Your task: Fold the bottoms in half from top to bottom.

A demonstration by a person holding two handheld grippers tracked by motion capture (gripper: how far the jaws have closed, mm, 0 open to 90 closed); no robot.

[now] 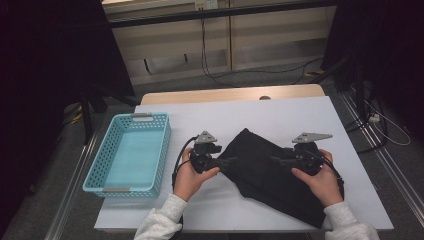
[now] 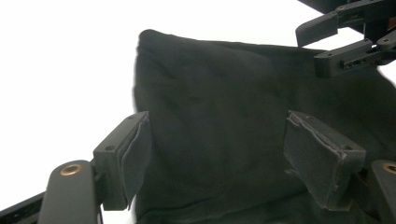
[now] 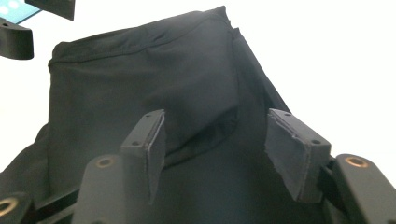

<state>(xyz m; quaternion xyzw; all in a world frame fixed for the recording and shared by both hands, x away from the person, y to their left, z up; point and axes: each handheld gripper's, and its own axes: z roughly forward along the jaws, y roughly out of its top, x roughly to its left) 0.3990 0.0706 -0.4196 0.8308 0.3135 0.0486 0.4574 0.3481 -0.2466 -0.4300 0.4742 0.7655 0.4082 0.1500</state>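
While a folded black garment (image 1: pixel 272 172) lies on the white surface (image 1: pixel 300 115), right of the blue basket (image 1: pixel 131 152), the left tongs (image 1: pixel 226 162) and right tongs (image 1: pixel 278 160) stand apart over it from either side, seemingly gripping nothing.

Black cloth (image 1: pixel 270 170); turquoise basket (image 1: pixel 95 172)

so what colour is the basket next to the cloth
Light blue, a perforated plastic basket with grey handles; the high view shows it best.

One black cloth (image 1: pixel 270 170), one blue basket (image 1: pixel 129 155), two grippers, one white table (image 1: pixel 300 115).
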